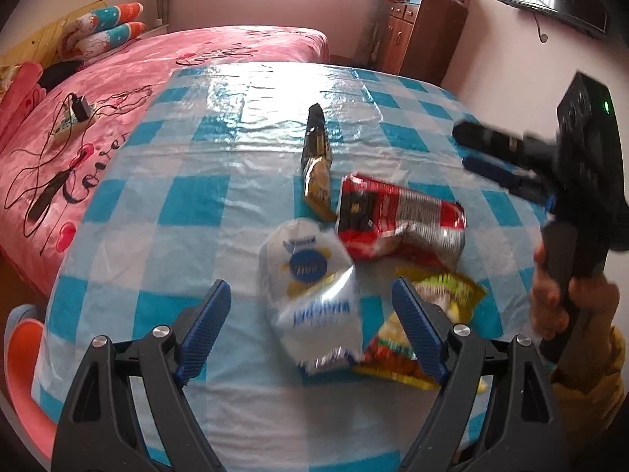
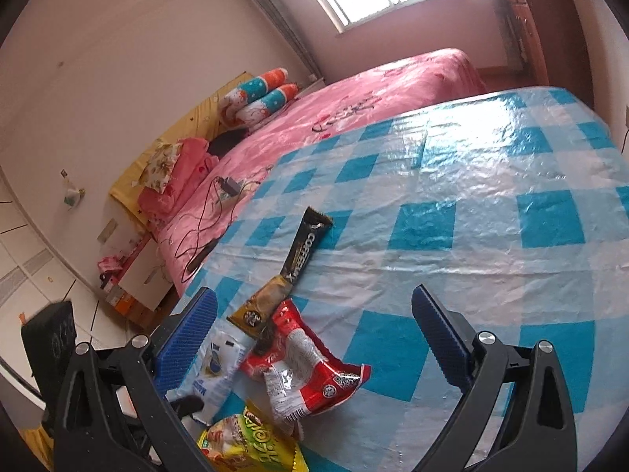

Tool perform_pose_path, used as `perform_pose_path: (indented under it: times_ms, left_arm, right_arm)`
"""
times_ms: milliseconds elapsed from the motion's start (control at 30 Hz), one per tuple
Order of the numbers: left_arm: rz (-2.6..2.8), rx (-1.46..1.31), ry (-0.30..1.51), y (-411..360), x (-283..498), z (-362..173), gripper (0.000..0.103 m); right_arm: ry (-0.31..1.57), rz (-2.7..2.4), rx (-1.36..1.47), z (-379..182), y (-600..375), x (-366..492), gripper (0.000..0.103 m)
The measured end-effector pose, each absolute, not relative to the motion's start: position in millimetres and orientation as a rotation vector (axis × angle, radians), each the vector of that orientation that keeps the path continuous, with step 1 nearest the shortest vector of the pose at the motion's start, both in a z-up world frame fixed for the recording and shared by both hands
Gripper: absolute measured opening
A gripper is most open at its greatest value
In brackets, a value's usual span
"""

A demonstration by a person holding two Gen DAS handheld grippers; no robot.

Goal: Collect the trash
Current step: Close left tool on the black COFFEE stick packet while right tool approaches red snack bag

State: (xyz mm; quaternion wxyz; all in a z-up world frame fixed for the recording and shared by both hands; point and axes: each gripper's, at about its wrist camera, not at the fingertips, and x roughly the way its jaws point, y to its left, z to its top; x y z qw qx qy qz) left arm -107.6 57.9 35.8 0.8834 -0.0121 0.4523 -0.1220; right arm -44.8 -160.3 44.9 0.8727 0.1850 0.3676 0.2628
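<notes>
Wrappers all bunched near the front of the checkered bench (image 1: 157, 204): a white-blue packet (image 1: 310, 295), red wrapper (image 1: 397, 220), yellow-green snack bag (image 1: 432, 322) and a black coffee stick (image 1: 316, 145) further back. Left hand-held gripper (image 1: 310, 330) hangs wide open over the white packet, touching nothing. Right hand-held gripper (image 2: 314, 346) is spread open too, above the red wrapper. Pink bed (image 1: 118, 90) sits behind.

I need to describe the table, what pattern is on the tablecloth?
The tablecloth is a blue-and-white check under glossy plastic, clearest in the right wrist view.
</notes>
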Motion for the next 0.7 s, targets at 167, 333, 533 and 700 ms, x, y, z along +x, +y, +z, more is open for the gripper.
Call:
perform_pose_path:
  times_ms: [167, 333, 533, 700]
  left_arm:
    - [-0.248, -0.043, 0.964, 55.9, -75.1, 39.7, 0.084]
    - [-0.232, -0.095, 0.969, 54.4, -39.5, 41.8, 0.084]
    - [-0.235, -0.037, 0.970, 32.6, -3.5, 45.1, 0.084]
    - [-0.230, -0.010, 0.983, 19.0, 17.6, 39.5, 0.084]
  right_arm:
    - [0.801, 0.625, 0.312, 44.4, -147.8, -47.5, 0.095]
    - [0.825, 0.634, 0.287, 40.4, -145.9, -49.5, 0.078]
    - [0.838, 0.610, 0.370, 34.7, -170.6, -43.7, 0.078]
    - [0.842, 0.624, 0.376, 36.4, -176.3, -45.5, 0.078]
